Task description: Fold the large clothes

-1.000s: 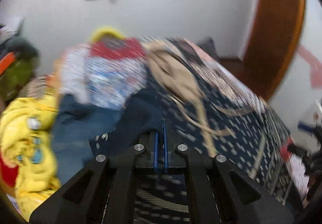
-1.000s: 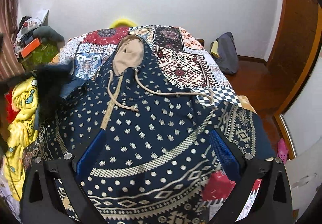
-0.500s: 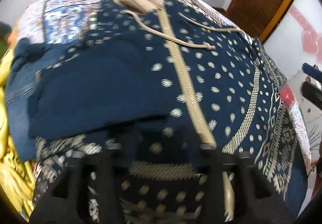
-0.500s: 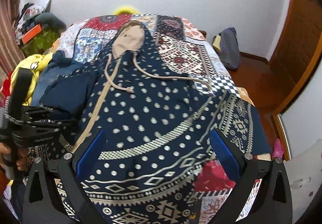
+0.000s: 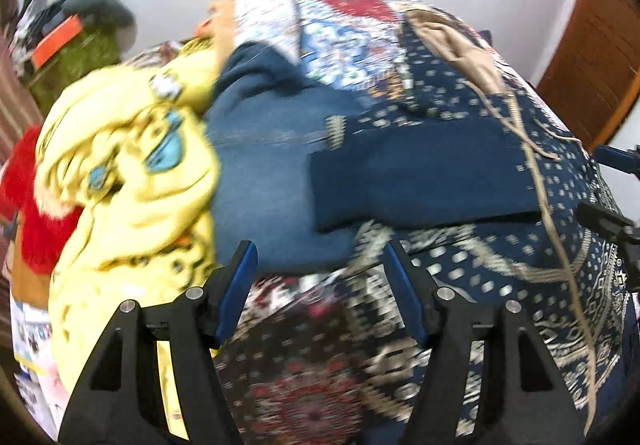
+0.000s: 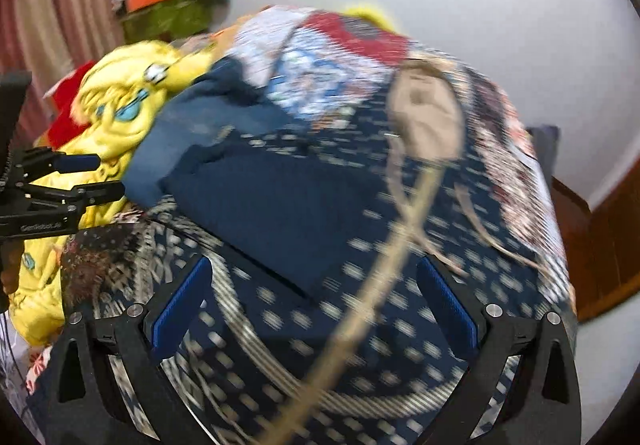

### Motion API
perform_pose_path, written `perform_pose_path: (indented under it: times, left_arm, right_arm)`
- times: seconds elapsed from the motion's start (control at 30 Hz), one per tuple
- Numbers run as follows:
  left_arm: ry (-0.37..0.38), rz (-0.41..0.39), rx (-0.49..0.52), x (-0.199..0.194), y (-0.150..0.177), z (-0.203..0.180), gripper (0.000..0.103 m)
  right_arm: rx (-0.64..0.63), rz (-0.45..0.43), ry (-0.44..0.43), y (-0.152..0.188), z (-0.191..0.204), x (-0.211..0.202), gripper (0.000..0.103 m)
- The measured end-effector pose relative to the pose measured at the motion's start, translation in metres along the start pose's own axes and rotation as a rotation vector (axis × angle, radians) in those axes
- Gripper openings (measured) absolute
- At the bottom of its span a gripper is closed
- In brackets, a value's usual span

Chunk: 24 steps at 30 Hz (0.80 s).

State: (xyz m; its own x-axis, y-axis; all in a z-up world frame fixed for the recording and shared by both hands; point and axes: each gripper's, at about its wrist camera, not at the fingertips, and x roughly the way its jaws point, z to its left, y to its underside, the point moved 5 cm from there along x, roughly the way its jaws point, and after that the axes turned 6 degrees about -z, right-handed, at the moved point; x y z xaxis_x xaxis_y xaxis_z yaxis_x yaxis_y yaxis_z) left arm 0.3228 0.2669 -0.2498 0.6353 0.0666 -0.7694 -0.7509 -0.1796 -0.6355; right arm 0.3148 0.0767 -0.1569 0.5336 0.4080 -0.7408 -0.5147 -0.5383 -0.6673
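Hoodie (image 6: 328, 325) lies spread on the bed (image 5: 340, 25), hood away from us, one sleeve (image 5: 420, 181) folded across. Our left tongs (image 5: 322, 285), jaws just opened and empty, hover nearest its hem corner; our right tongs (image 6: 312, 305) hang spread, empty.

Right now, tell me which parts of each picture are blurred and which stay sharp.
Left wrist view: the yellow blanket and patterned hoodie are smeared by motion, while the left tongs stay crisp. Right wrist view: the hoodie and its drawstring streak badly; the right tongs remain sharp. Both bend at the edges.
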Motion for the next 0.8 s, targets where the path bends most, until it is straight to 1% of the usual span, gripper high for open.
perform_pose_path:
  times: [0.13,0.23,0.33,0.43,0.5,0.53,0.57,0.6,0.63,0.67,0.8]
  left_arm:
    - [-0.004,0.015,-0.034,0.005,0.017,0.025,0.064]
    - [-0.015,0.028,-0.037,0.012,0.025,0.033,0.064]
    - [-0.013,0.042,-0.035,0.019,0.035,0.038,0.064]
    - [-0.008,0.052,-0.033,0.022,0.040,0.038,0.064]
    - [-0.006,0.056,-0.029,0.024,0.042,0.037,0.064]
    - [-0.007,0.058,-0.025,0.026,0.043,0.036,0.064]
    - [-0.008,0.060,-0.022,0.027,0.043,0.034,0.064]
    - [-0.007,0.061,-0.020,0.028,0.042,0.033,0.064]
    - [-0.003,0.063,-0.019,0.029,0.041,0.030,0.064]
    - [0.001,0.064,-0.019,0.030,0.039,0.027,0.064]
    - [0.010,0.047,-0.007,0.028,0.028,0.014,0.064]
  right_arm:
    - [-0.072,0.054,-0.046,-0.011,0.040,0.043,0.098]
    - [-0.129,0.099,-0.061,-0.015,0.062,0.069,0.088]
    - [-0.170,0.138,-0.070,-0.015,0.079,0.091,0.081]
    - [-0.194,0.178,-0.063,-0.012,0.086,0.110,0.063]
    - [-0.195,0.173,-0.070,-0.013,0.088,0.117,0.058]
    - [-0.197,0.163,-0.070,-0.014,0.089,0.117,0.047]
    - [-0.196,0.155,-0.077,-0.017,0.091,0.118,0.033]
    - [-0.188,0.148,-0.090,-0.018,0.091,0.117,0.027]
    - [-0.183,0.143,-0.091,-0.021,0.092,0.117,0.014]
    - [-0.175,0.134,-0.093,-0.024,0.091,0.117,0.009]
    - [-0.099,0.074,-0.103,-0.033,0.078,0.101,0.007]
